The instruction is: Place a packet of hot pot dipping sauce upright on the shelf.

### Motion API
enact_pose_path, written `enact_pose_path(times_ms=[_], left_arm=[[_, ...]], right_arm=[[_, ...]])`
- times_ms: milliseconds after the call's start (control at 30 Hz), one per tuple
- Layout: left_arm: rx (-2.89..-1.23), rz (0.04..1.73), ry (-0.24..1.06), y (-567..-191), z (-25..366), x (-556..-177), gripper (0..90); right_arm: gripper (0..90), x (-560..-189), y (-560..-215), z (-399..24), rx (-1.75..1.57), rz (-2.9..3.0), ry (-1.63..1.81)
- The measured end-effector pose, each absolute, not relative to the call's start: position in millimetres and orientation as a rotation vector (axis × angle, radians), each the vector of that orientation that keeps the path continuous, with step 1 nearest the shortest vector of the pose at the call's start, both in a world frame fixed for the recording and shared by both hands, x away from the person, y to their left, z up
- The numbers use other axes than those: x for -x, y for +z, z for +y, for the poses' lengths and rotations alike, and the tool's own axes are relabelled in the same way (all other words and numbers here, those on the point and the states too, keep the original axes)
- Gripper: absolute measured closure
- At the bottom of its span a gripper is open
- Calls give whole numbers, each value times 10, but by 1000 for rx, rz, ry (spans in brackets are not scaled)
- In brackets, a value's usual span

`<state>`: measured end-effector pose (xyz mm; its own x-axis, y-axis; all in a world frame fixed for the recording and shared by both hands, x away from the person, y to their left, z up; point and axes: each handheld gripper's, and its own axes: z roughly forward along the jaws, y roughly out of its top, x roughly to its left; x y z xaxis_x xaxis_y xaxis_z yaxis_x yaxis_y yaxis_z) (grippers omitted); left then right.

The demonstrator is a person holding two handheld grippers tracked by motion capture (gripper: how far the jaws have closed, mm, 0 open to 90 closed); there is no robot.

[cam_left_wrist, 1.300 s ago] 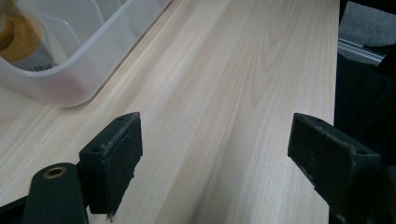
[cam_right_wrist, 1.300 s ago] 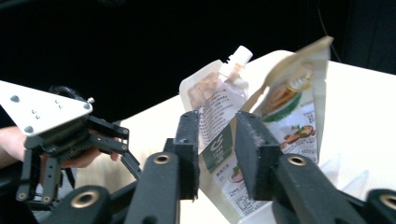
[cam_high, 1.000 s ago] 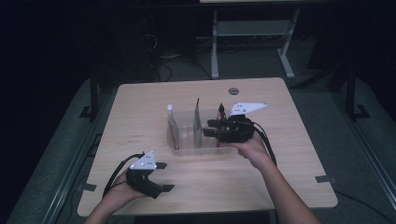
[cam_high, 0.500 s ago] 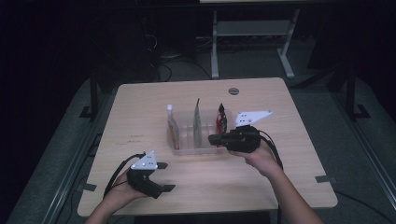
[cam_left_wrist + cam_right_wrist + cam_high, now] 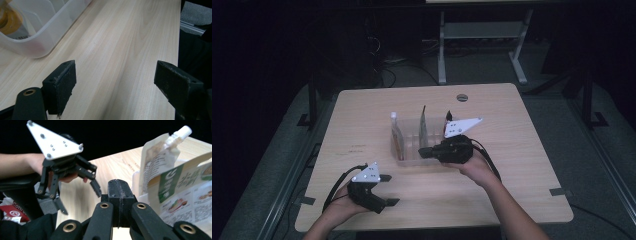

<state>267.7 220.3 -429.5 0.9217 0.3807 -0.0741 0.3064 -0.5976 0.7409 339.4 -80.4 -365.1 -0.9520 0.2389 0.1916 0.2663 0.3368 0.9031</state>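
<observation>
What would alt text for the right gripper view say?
The right gripper's black jaws are pressed shut, empty, beside a clear bin holding a spouted pouch and a printed packet. Beyond, a hand holds the open left gripper over the wooden table.

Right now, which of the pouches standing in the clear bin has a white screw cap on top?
The spouted pouch at the bin's left end. Its white cap sticks up, while the two flat pouches to its right end in plain edges.

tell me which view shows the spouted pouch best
The right gripper view: the spouted pouch stands close, white cap and printed face clear, inside the clear bin. The high view shows it small and upright at the bin's left end. The left gripper view catches just a yellowish part through the wall.
</observation>
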Motion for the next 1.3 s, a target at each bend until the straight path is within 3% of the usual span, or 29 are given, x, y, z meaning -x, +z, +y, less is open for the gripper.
enact_pose_path(times_ms=[533,767,1100,1300], left_arm=[[-2252,493,109,-4303,2219,-2683,174],[-2254,495,111,-4296,2225,-2691,174],[-2248,516,122,-4281,2257,-2712,174],[-2232,521,123,-4279,2273,-2715,174]], right_arm=[[898,-3717,-3539,-771,609,-2529,-1781],[897,-3626,-3489,-855,587,-2508,-1834],[798,-3417,-3560,-1033,589,-2568,-1734],[657,-3336,-3672,-1134,659,-2630,-1655]])
